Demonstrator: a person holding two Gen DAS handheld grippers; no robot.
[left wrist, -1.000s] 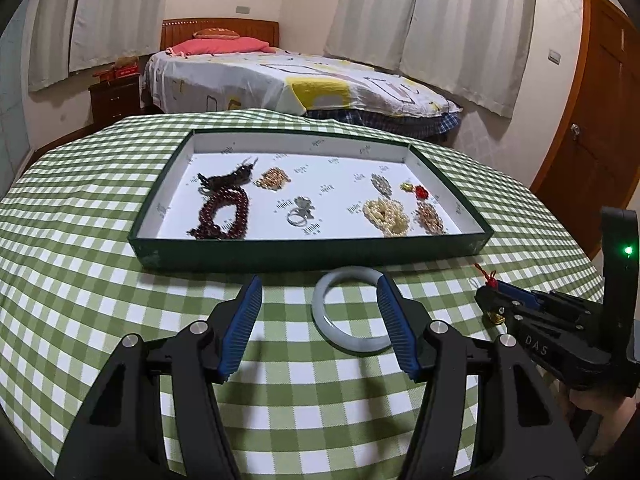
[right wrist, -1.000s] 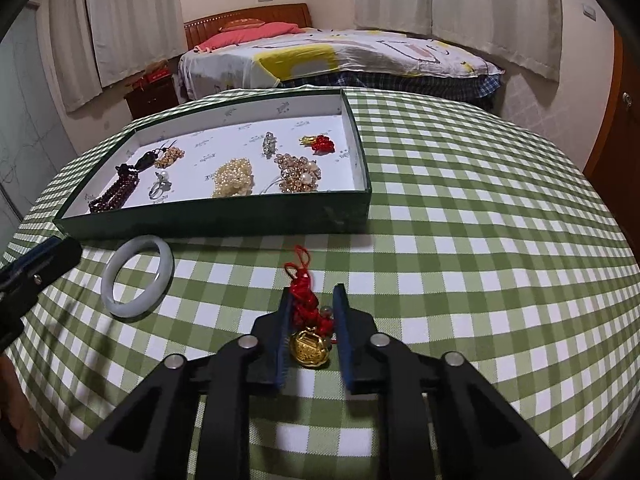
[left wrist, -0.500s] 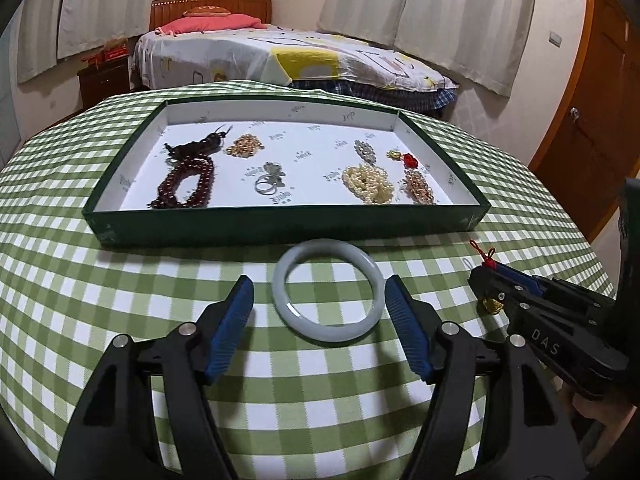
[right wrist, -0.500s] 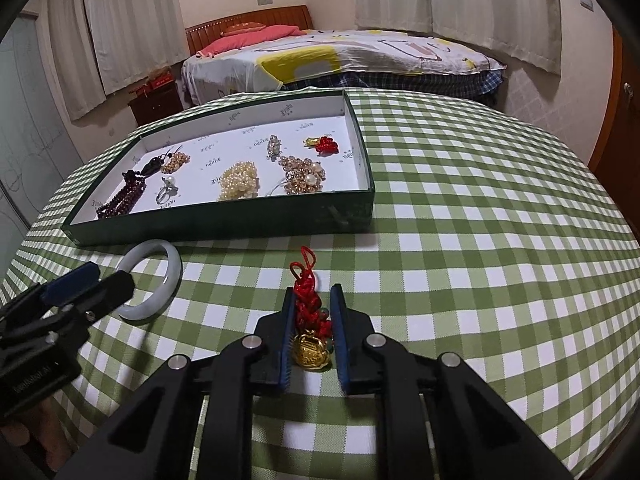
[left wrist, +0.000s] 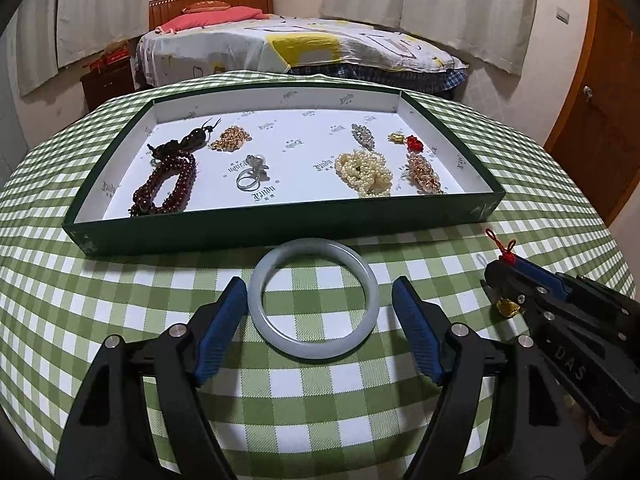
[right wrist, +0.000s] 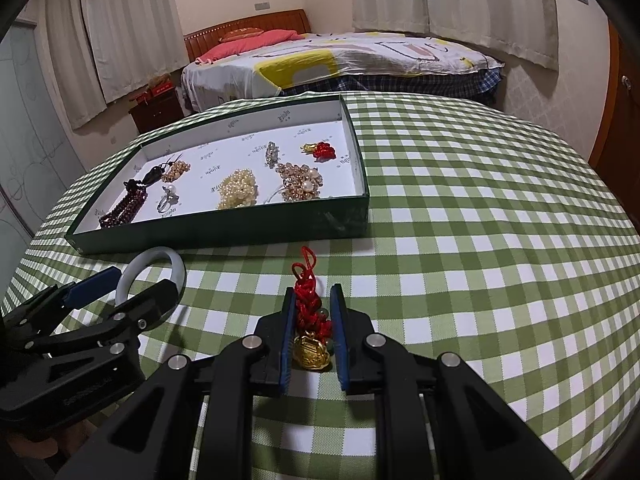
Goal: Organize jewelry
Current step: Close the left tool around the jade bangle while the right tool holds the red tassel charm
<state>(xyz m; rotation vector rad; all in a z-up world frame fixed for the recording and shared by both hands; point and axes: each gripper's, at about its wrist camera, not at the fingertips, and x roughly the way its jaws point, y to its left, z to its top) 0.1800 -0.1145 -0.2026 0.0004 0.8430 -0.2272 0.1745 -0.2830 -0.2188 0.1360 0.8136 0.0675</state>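
Tray [left wrist: 280, 228] at 12 o'clock holds most pieces. We see bangle [left wrist: 313, 298] on cloth between left gripper [left wrist: 318, 332] opening jaws, untouched; right gripper [right wrist: 314, 334] clamped on red-knot charm [right wrist: 310, 328]. Both remain.

Both grippers share one build: matte black plastic arms with triangular cut-outs, each ending in jaws lined with ribbed blue pads. On the left gripper [left wrist: 319, 304] round silver screws sit at the pivots behind the jaws. The right gripper [right wrist: 314, 312] has matching screws, and pale raised "DAS" lettering on the outer side of its arm
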